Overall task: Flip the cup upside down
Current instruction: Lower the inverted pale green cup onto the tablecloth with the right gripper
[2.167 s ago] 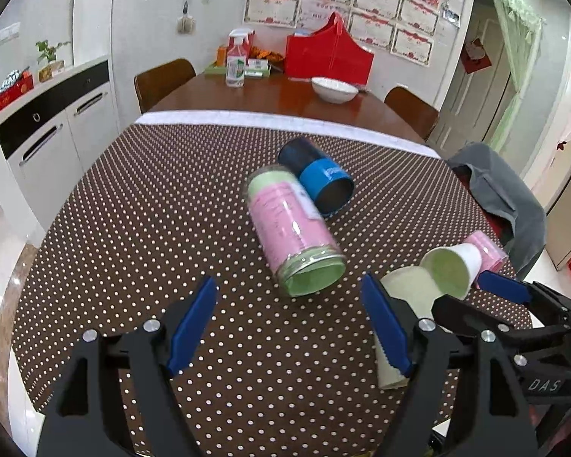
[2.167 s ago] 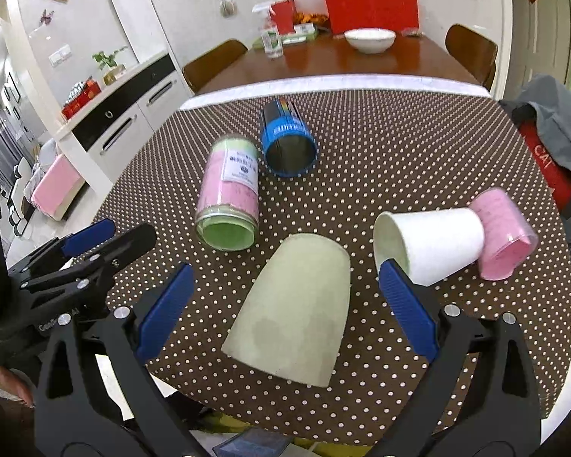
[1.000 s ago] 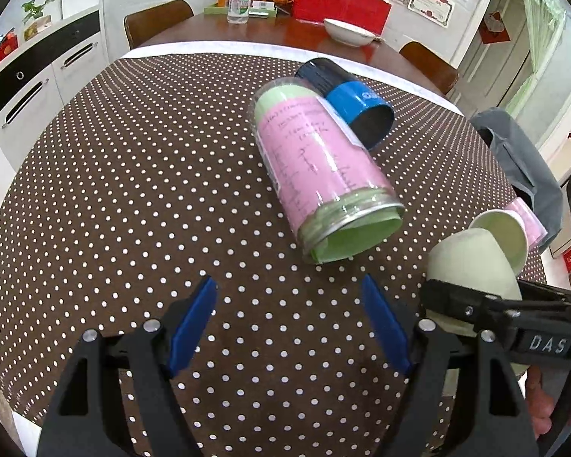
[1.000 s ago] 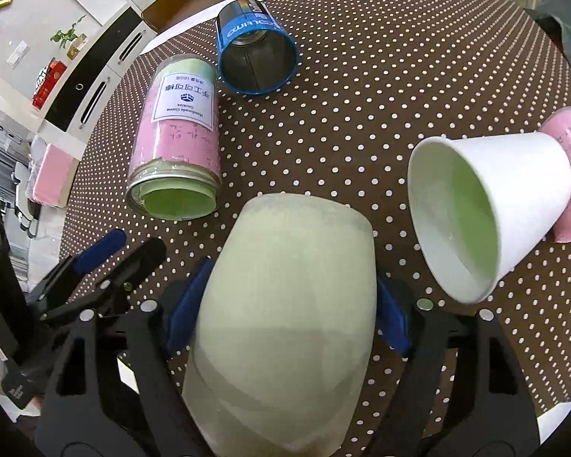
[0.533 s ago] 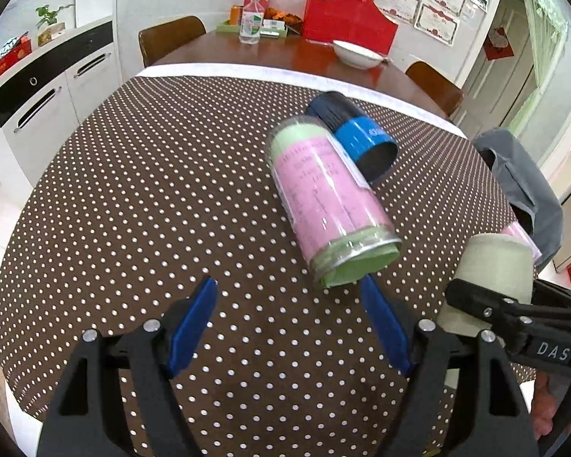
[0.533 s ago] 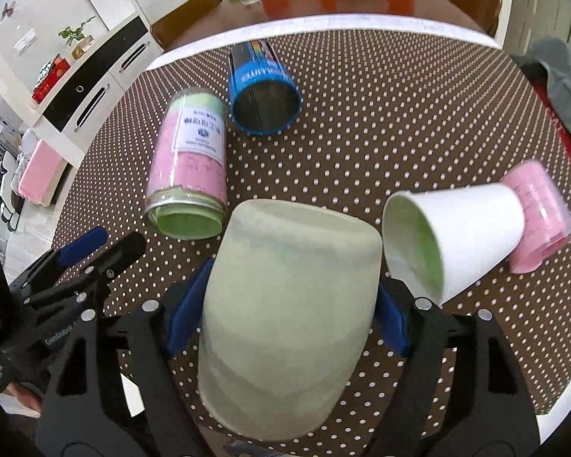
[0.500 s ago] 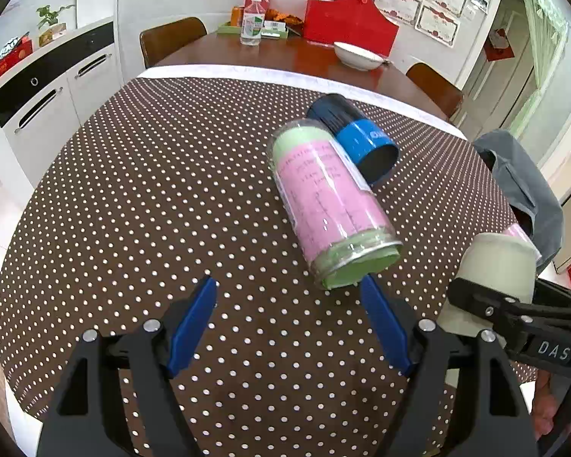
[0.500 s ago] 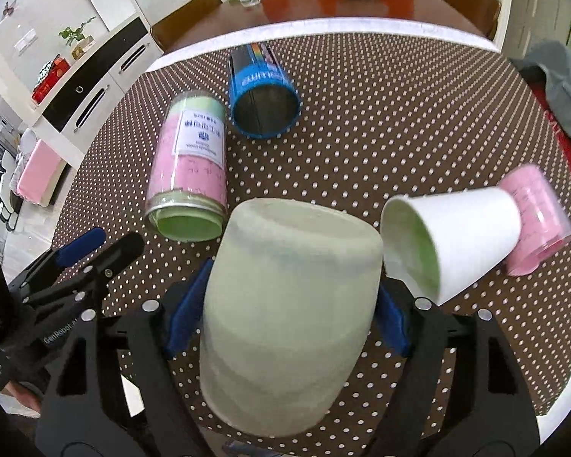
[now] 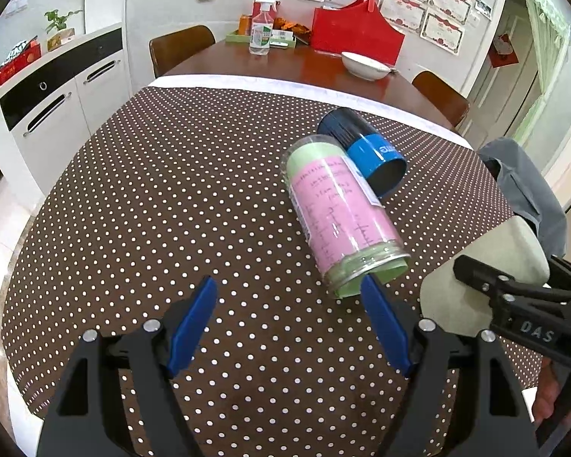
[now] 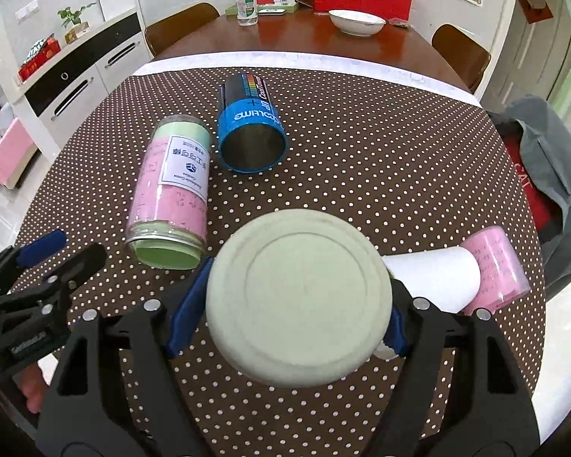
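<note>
My right gripper [image 10: 285, 312] is shut on the pale green cup [image 10: 299, 297]. The cup's flat round base faces the right wrist camera and its mouth is hidden behind it. In the left wrist view the same cup [image 9: 479, 274] shows at the right edge, tilted, held above the dotted tablecloth by the right gripper's black fingers [image 9: 510, 285]. My left gripper [image 9: 289, 327] is open and empty above the tablecloth, just short of the pink and green jar [image 9: 342, 213].
On the brown dotted tablecloth [image 10: 380, 152] lie a pink and green jar [image 10: 173, 190], a blue and black can [image 10: 249, 129], a white paper cup [image 10: 434, 278] and a pink cup [image 10: 493, 262]. A grey jacket [image 10: 552, 160] hangs on a chair at the right.
The right gripper has tipped the green cup further, so its base now faces the camera. The left gripper has stayed open and pulled back a little.
</note>
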Tool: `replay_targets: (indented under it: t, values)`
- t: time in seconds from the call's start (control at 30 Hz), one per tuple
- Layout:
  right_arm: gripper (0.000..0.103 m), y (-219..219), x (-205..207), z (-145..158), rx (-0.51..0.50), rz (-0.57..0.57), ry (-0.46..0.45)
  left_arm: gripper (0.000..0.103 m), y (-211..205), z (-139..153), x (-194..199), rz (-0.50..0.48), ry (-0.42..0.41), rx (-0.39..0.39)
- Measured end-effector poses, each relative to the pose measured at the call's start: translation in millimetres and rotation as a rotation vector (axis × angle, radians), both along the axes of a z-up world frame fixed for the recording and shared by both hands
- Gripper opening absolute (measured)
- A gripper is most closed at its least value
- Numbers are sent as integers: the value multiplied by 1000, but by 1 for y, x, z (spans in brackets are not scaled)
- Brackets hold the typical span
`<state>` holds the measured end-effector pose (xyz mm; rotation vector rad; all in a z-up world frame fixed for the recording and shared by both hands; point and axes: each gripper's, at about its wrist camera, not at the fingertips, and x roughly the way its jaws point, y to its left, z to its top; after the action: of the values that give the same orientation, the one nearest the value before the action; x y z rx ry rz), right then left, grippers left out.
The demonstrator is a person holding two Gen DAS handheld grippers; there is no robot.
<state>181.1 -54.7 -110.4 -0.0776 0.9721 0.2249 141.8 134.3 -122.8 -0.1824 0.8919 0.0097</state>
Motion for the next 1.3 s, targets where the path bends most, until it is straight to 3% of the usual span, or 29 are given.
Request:
replay_targets:
  t: [0.13, 0.63, 1.3]
  values:
    - [75, 2, 4, -7, 15, 11, 30, 77, 0, 1, 1, 2, -4, 13]
    - [76, -7, -18, 1, 97, 15, 8, 77, -4, 12, -11, 5, -31, 36]
    - [76, -55, -79, 31, 179, 3, -98, 77, -55, 49, -69, -64, -122, 75]
